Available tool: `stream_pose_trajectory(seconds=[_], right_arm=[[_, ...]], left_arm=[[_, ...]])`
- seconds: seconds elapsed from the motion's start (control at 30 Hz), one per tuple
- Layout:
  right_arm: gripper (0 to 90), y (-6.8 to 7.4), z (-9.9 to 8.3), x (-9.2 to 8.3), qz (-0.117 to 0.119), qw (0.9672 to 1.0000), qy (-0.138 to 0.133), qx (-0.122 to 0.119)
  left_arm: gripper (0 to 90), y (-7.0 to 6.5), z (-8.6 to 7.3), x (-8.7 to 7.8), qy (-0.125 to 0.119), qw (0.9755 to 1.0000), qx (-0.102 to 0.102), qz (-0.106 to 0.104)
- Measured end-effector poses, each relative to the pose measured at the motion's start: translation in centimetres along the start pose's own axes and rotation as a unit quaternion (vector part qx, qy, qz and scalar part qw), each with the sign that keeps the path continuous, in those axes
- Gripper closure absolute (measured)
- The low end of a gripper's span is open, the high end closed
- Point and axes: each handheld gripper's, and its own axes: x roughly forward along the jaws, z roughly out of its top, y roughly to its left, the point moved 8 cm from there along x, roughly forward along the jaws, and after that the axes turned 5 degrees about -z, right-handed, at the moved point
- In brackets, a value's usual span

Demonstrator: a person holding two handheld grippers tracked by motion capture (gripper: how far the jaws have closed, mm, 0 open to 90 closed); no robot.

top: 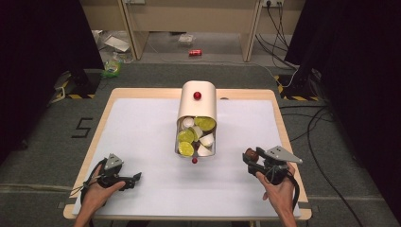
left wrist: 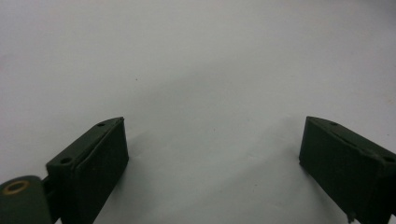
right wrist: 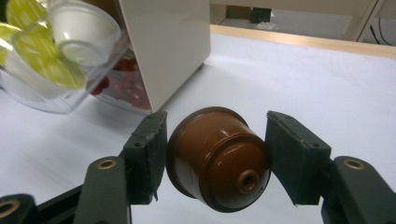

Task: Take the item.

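A cream box point(top: 197, 101) lies mid-table with its clear drawer point(top: 196, 137) pulled toward me, holding several yellow-green and white capsules. In the right gripper view the drawer point(right wrist: 42, 93) sits at upper left beside the cream box point(right wrist: 168, 46). My right gripper point(top: 250, 158) hovers right of the drawer, shut on a brown coffee capsule point(top: 251, 154). Up close, the brown capsule point(right wrist: 219, 158) sits sideways between the right gripper's point(right wrist: 218, 126) pads, its small end toward the camera. My left gripper point(top: 135, 178) rests at the front left. The left gripper point(left wrist: 212, 135) is wide open over bare white mat.
The white mat point(top: 142, 132) covers a wooden table point(top: 101, 120). A small red knob point(top: 194, 161) marks the drawer's front, another point(top: 197, 95) the box top. Cables point(top: 312, 127) lie on the floor to the right, and a red can point(top: 195, 52) lies beyond the table.
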Motion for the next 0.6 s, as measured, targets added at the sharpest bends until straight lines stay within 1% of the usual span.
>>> stream_pose_trajectory(seconds=[0.17, 0.6], right_arm=[[40.9, -0.5, -0.9, 0.4, -0.004, 0.9999, 0.011, 0.005], [40.9, -1.0, -1.9, 1.2, -0.008, 0.9996, 0.027, 0.008]], left_arm=[[7.2, 0.0, 0.0, 0.0, 0.000, 1.0000, 0.000, 0.000], [7.1, 0.0, 0.0, 0.0, 0.000, 1.0000, 0.000, 0.000]])
